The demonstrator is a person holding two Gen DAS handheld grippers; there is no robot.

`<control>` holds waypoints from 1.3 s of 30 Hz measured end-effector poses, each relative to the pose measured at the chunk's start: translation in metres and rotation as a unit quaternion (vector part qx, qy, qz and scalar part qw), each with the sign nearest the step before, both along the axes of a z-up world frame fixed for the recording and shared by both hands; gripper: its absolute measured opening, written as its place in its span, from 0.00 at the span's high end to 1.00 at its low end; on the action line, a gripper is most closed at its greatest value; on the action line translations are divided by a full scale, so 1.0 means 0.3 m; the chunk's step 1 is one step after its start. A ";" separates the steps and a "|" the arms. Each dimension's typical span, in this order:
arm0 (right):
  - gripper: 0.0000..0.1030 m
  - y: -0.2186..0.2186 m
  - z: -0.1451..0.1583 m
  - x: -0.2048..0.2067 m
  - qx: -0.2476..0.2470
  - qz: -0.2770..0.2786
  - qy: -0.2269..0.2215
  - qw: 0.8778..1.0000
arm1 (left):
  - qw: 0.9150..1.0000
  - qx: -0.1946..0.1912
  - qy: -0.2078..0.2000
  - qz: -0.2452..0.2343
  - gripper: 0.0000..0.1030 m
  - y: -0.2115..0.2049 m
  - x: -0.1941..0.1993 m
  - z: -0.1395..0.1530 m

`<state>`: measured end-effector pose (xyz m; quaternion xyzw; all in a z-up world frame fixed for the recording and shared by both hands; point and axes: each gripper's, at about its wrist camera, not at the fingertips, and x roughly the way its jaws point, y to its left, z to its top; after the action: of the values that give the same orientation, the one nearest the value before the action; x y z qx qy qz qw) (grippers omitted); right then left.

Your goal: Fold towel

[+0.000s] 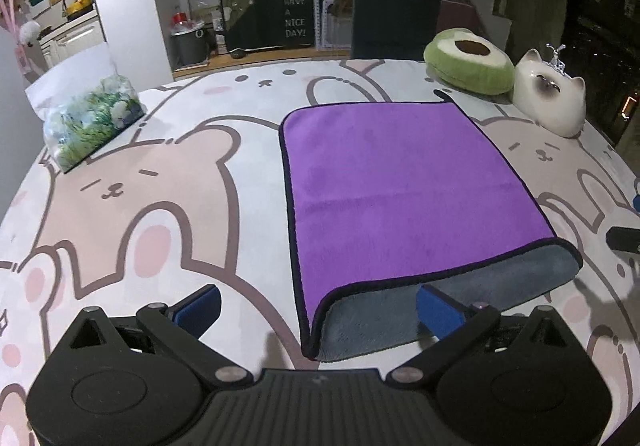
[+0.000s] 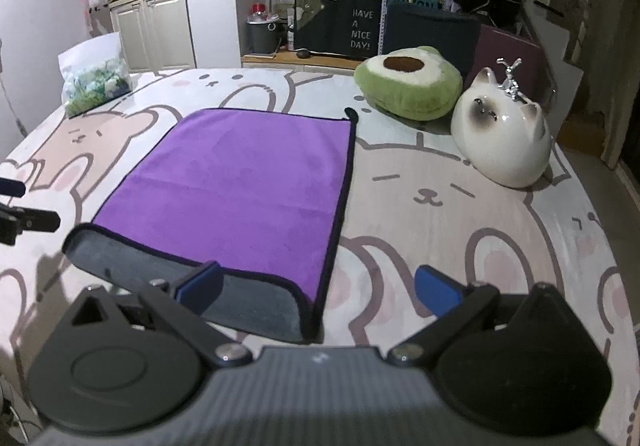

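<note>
A purple towel [image 1: 400, 185] with a dark hem lies folded on the bear-print table; its grey underside [image 1: 400, 310] sticks out along the near edge. It also shows in the right wrist view [image 2: 248, 181]. My left gripper [image 1: 318, 310] is open and empty, straddling the towel's near left corner just above it. My right gripper [image 2: 318, 288] is open and empty over the towel's near right corner. The right gripper's fingertips [image 1: 624, 240] show at the right edge of the left wrist view, and the left gripper's fingers [image 2: 28, 221] at the left edge of the right wrist view.
A plastic bag of green and white bits [image 1: 92, 117] sits at the far left of the table. A green avocado plush [image 1: 468, 65] and a white ceramic cat [image 1: 550, 101] sit at the far right. A dark chair back [image 1: 394, 21] stands behind the table.
</note>
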<state>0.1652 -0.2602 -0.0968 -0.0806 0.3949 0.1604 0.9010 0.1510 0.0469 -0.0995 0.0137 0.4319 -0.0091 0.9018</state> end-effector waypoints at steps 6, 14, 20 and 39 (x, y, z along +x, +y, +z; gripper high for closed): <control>0.00 0.012 -0.059 0.028 0.000 0.029 0.026 0.999 | 0.998 -0.050 0.017 -0.035 0.10 0.033 0.018 -0.060; 0.00 -0.002 -0.111 0.059 0.039 0.047 0.024 0.998 | 0.993 -0.108 0.021 -0.053 0.21 0.073 0.034 -0.097; 0.12 -0.013 -0.143 0.105 0.054 0.082 0.059 0.993 | 0.986 -0.150 0.047 -0.054 0.26 0.113 0.057 -0.127; 0.83 -0.016 -0.228 0.174 0.055 0.064 0.153 0.985 | 0.981 -0.162 0.094 -0.057 0.64 0.144 0.082 -0.177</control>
<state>0.2176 -0.2650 -0.1651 -0.0301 0.5127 0.2498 0.8209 0.1755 0.0902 -0.1524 -0.1088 0.5059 -0.1314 0.8456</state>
